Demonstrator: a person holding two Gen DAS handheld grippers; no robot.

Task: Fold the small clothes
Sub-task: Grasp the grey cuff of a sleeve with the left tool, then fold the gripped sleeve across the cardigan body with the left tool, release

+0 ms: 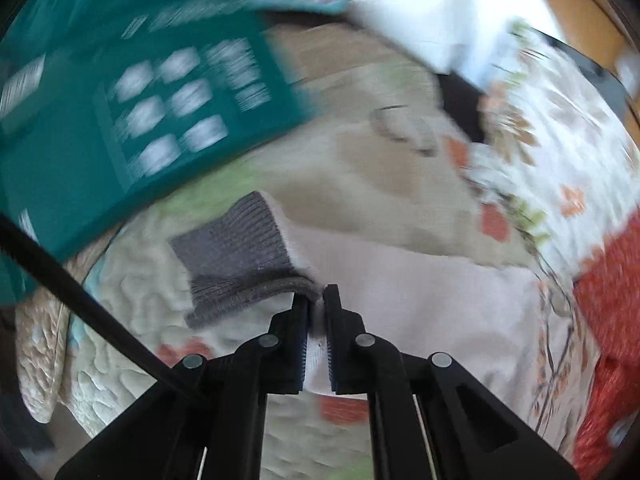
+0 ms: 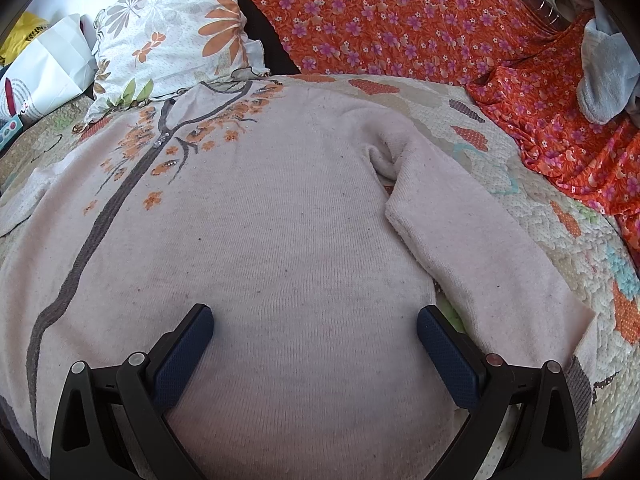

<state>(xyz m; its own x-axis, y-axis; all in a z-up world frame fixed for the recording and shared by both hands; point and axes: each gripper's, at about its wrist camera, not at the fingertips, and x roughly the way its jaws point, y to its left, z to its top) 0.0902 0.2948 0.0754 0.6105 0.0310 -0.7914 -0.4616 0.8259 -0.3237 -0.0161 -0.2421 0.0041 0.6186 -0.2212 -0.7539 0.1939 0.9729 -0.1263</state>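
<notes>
A pale pink knit sweater (image 2: 280, 240) with a grey zip line and orange flower embroidery lies spread on the quilted bedspread (image 2: 560, 240). Its right sleeve (image 2: 480, 264) lies folded beside the body. My right gripper (image 2: 314, 340) is open, hovering over the sweater's lower body. In the blurred left wrist view, my left gripper (image 1: 316, 300) is shut on the sweater's other sleeve (image 1: 400, 292) next to its grey ribbed cuff (image 1: 240, 252), holding it above the bedspread (image 1: 132, 280).
A floral pillow (image 2: 172, 40) and white bags (image 2: 52, 64) lie at the far left. An orange flowered cloth (image 2: 400, 20) covers the back and right. A grey garment (image 2: 604, 76) sits at the far right. A teal box (image 1: 120, 100) is near the left gripper.
</notes>
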